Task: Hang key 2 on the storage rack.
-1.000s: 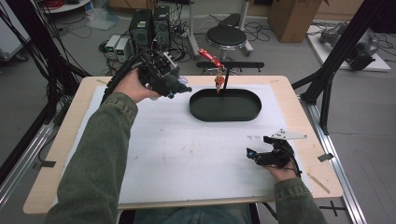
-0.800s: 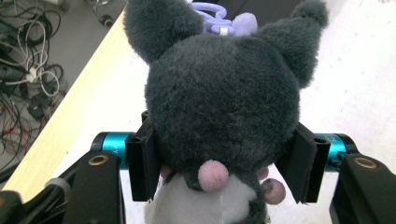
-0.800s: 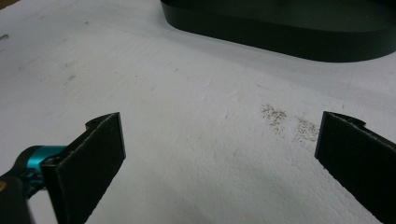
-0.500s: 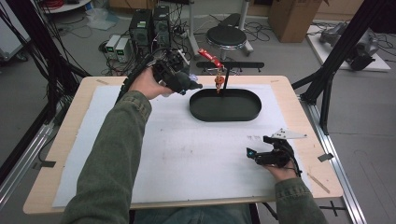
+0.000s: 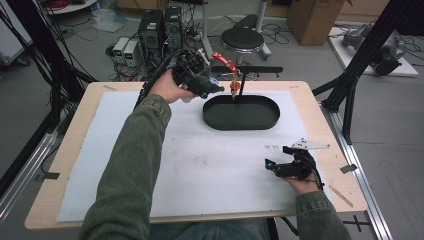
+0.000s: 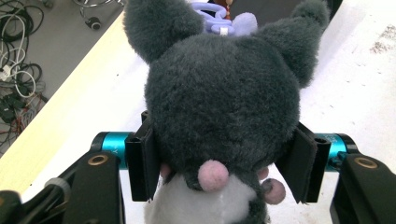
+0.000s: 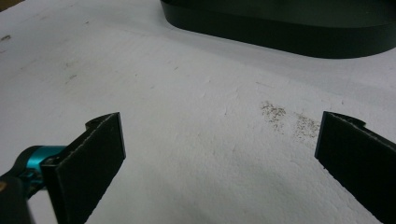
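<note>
Even, diffuse overhead light; white mat (image 5: pixel 210 165) on the bench bright, no harsh glare. Soft shadow beneath the black tray (image 5: pixel 241 114) and under the sleeve (image 5: pixel 131 165). High view slightly soft, low-res, w/ mild barrel bend at edges. Left gripper view: plush toy (image 6: pixel 223 98) sharp, background blurred. Right gripper view: near fingers (image 7: pixel 88 158) soft-focus, mat slightly overexposed.

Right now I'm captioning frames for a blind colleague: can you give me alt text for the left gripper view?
A dark grey plush toy with two ears and a pink nose is clamped between the left gripper's black jaws, above the white table cover. A lilac clip sits at the top of its head.
</note>
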Tool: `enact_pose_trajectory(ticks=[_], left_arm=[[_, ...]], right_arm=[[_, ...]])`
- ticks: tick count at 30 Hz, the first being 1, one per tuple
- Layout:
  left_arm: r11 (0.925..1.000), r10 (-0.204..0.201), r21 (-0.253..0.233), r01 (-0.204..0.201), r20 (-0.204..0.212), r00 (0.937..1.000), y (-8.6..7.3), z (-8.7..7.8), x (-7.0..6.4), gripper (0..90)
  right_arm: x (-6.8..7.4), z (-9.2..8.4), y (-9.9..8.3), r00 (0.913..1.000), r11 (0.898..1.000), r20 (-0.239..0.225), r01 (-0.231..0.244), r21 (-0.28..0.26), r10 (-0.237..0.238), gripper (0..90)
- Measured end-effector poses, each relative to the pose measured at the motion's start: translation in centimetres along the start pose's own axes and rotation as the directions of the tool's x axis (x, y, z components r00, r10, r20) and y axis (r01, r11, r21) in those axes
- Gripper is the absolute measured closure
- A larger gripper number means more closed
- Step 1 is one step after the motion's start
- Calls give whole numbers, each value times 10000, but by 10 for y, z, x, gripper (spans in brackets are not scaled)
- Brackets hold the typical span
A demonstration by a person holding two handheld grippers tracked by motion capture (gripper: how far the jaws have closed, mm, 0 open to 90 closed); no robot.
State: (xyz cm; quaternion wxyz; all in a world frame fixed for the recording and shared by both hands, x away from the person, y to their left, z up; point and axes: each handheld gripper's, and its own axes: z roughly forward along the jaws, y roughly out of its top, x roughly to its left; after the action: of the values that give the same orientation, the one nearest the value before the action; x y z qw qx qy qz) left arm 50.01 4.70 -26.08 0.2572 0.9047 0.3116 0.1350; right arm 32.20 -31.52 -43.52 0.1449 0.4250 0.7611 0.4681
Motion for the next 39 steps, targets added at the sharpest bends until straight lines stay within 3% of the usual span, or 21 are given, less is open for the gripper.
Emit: enact_pose_trajectory(ticks=[11, 15, 20, 24, 30, 33, 35, 36, 38, 39], left_arm=[[9964, -569, -637, 567, -10, 9984, 11, 2, 0, 388], [9897, -1226, -754, 1220, -36, 9924, 16, 2, 0, 388], [9707, -2168, -1090, 2139, -148, 9761, 18, 3, 7, 387], [9570, -2626, -1248, 2618, 108, 9649, 15, 6, 18, 387], [9465, -2988, -1275, 2964, -3, 9543, 9, 15, 31, 382], [9403, -3009, -1719, 2938, -162, 9535, 1, 18, 36, 361], [9268, -3282, -1862, 3262, 209, 9444, -10, 25, 41, 341], [9238, -3353, -1849, 3352, 318, 9416, -14, 28, 42, 317], [9200, -3407, -1906, 3425, 433, 9392, -24, 35, 43, 262], [9208, -3316, -2014, 3340, 468, 9423, -30, 38, 42, 219]], right_arm=[[-1, -2, -2, 9999, 9999, 1, -133, -13, 133, 9], [-1, 0, -1, 10000, 9999, -36, -84, 57, 84, 8], [-1, 0, -1, 10000, 10000, -50, -78, 51, 78, 9], [-1, -1, -3, 9999, 9999, -52, -87, 97, 88, 8], [-3, -2, -4, 9998, 9999, -40, -170, 19, 170, 9], [-3, -1, -3, 9998, 9998, -54, -165, 76, 165, 8], [-3, -1, -3, 9999, 9999, -74, -156, 70, 156, 9], [-3, -2, -3, 9998, 9998, -69, -167, 70, 168, 9], [-3, -2, -4, 9998, 9998, -64, -172, 59, 172, 9], [-3, -2, -4, 9998, 9998, -54, -187, 62, 187, 9]])
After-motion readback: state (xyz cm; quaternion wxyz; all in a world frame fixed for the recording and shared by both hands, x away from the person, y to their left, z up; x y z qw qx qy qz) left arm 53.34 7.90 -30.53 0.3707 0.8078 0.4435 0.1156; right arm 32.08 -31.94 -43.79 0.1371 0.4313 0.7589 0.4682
